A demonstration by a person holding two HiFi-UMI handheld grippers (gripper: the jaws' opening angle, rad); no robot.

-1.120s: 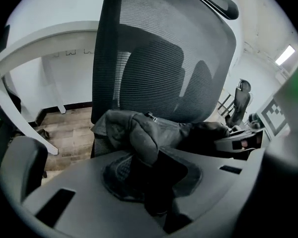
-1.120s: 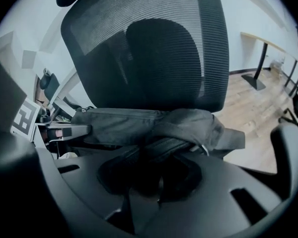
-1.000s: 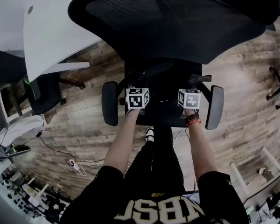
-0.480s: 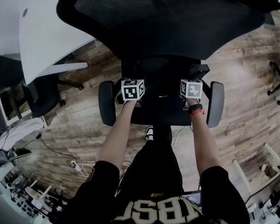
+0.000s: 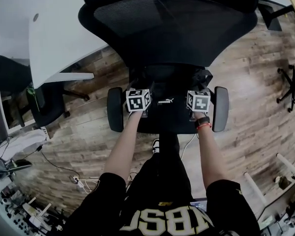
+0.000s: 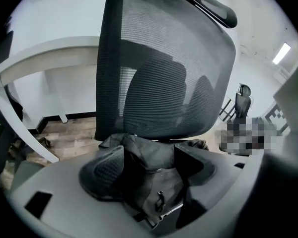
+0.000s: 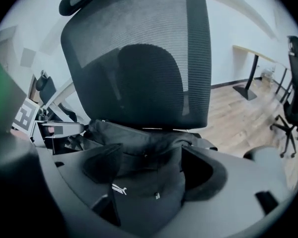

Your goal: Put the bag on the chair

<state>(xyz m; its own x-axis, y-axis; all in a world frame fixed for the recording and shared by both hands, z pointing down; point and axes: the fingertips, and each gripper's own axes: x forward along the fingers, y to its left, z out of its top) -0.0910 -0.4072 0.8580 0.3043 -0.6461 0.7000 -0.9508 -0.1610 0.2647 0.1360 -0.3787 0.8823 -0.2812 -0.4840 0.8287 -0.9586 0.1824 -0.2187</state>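
Looking down on a wooden floor (image 5: 258,100) with a white desk (image 5: 54,38) at upper left. Resting a black bag (image 5: 168,85) on the chair (image 5: 172,28) seat at frame centre. Opening the jaws of left gripper (image 6: 149,165) and right gripper (image 7: 153,167) wide, bag fabric lying loose between them.

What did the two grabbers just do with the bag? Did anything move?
Both let go: the left gripper and right gripper were nearly closed on the bag a second ago. Now their jaws are opening, with the fabric lying loose between them. The bag rests on the seat of the chair. Chair and grippers stayed about where they were.
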